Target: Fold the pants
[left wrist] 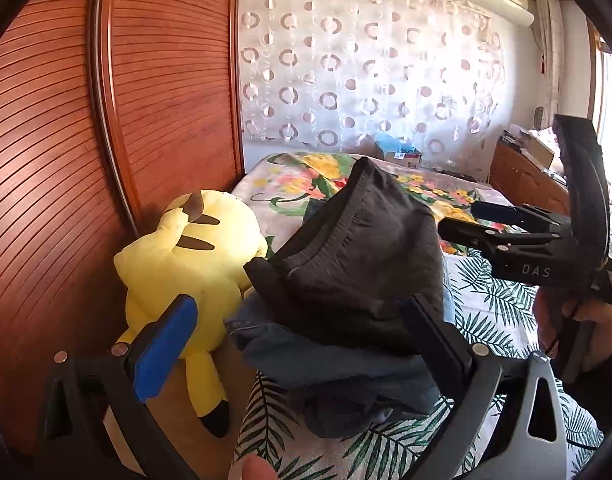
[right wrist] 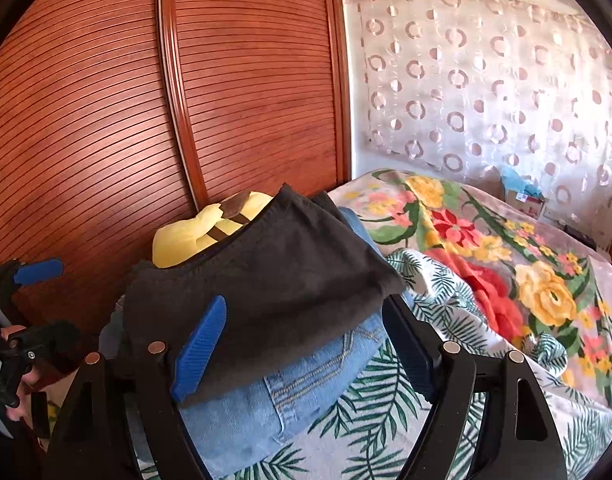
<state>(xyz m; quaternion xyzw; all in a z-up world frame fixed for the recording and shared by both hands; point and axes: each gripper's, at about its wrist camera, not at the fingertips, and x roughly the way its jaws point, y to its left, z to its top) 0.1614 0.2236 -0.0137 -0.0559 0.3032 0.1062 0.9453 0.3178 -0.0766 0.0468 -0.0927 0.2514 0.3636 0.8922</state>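
Observation:
Folded dark grey pants [left wrist: 358, 264] lie on top of folded blue jeans [left wrist: 338, 376] on the bed, with the elastic waistband to the far left. The same stack shows in the right wrist view: grey pants [right wrist: 273, 280] over jeans [right wrist: 265, 400]. My left gripper [left wrist: 301, 344] is open, its fingers standing on either side of the stack, and holds nothing. My right gripper [right wrist: 306, 352] is open too, its blue-padded fingers [right wrist: 199, 348] astride the near end of the stack. It also shows in the left wrist view [left wrist: 462, 224], at the right above the bed.
A yellow plush toy [left wrist: 185, 264] lies left of the stack against the red-brown slatted wardrobe [left wrist: 65, 140]. The bed has a palm-leaf sheet [right wrist: 386, 400] and a floral blanket [right wrist: 506, 272]. A curtain and a cluttered side cabinet [left wrist: 526, 168] stand beyond.

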